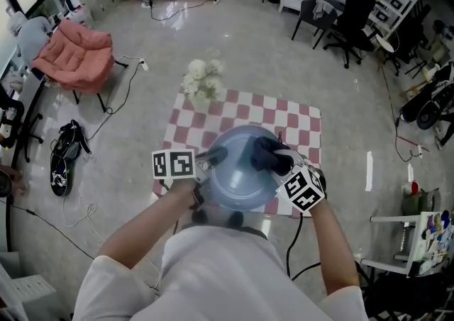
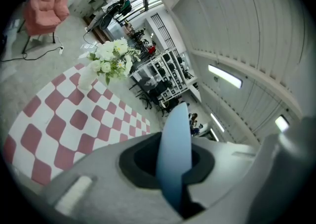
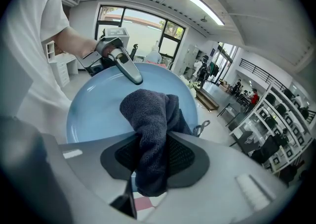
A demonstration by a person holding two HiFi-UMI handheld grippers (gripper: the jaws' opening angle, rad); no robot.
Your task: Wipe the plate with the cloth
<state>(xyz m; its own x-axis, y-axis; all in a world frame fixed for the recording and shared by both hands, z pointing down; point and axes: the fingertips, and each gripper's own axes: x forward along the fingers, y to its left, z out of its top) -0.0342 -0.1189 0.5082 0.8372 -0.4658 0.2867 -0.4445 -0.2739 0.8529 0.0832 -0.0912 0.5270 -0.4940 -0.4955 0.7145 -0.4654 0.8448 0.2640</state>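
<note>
Head view: left gripper [image 1: 211, 156] grips the near-left rim of the blue plate [image 1: 234, 181]. The right gripper [image 1: 281, 166] presses the dark cloth [image 1: 267, 152] onto the plate's upper right face. The plate appears to be held clear of the checked tabletop [image 1: 301, 120], which lies beyond both sets of fingers.

Left gripper view: fingers clamped on the plate, seen edge-on between them. Only the rim is caught, a thin purchase.

Right gripper view: fingers clenched on a bunched fold of cloth, the wad sticking out past the tips against the plate face.

Risks (judgement): a hard wipe far from the left fingers could lever the rim loose and drop the plate. The cloth could drag out of the right fingers, and bare fingertips would then scrape the glaze.
</note>
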